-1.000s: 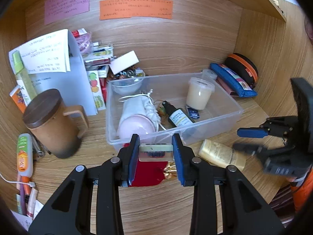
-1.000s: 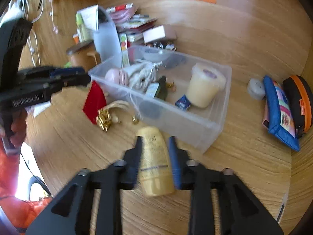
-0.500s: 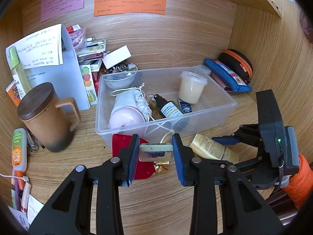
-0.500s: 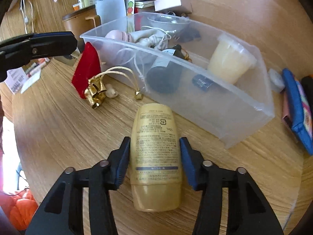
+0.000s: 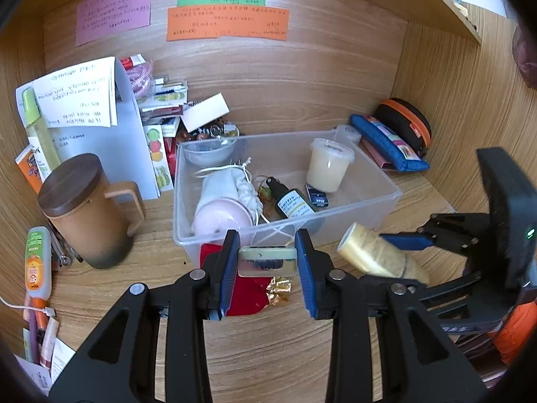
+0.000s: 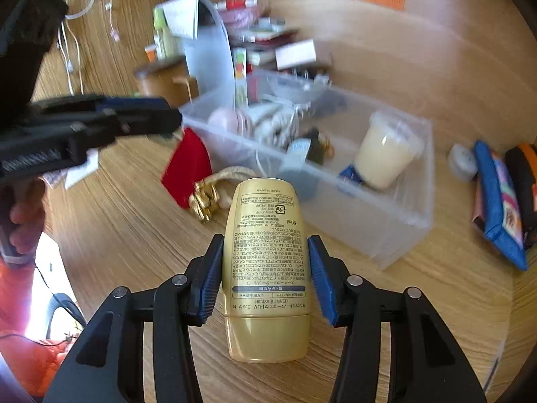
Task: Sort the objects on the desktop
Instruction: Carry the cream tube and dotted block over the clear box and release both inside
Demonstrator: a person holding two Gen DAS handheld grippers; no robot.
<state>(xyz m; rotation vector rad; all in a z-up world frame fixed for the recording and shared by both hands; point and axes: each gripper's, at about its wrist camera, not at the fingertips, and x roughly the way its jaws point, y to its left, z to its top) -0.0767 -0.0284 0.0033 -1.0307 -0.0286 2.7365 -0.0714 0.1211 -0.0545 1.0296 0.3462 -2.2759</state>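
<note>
My left gripper [image 5: 267,262] is shut on a small pale rectangular block [image 5: 267,262] and holds it above a red pouch [image 5: 246,294] in front of the clear plastic bin [image 5: 386,198]. My right gripper [image 6: 265,278] is shut on a gold tube [image 6: 265,268] and holds it lifted off the desk; the tube also shows in the left wrist view [image 5: 376,253], right of the left gripper. The bin holds a pale lidded cup [image 5: 330,164], a dark dropper bottle [image 5: 288,199], a pink round case [image 5: 223,218] and a white cloth bag.
A brown lidded mug [image 5: 84,211] stands left of the bin. A white folder, boxes and paper crowd the back left. A blue pouch [image 5: 389,142] and a black-orange case [image 5: 406,124] lie at the back right. Gold bells [image 6: 206,198] lie by the red pouch.
My right gripper closed on the gold tube and lifted it off the desk, tilting it up. My left gripper keeps its block and has moved slightly.
</note>
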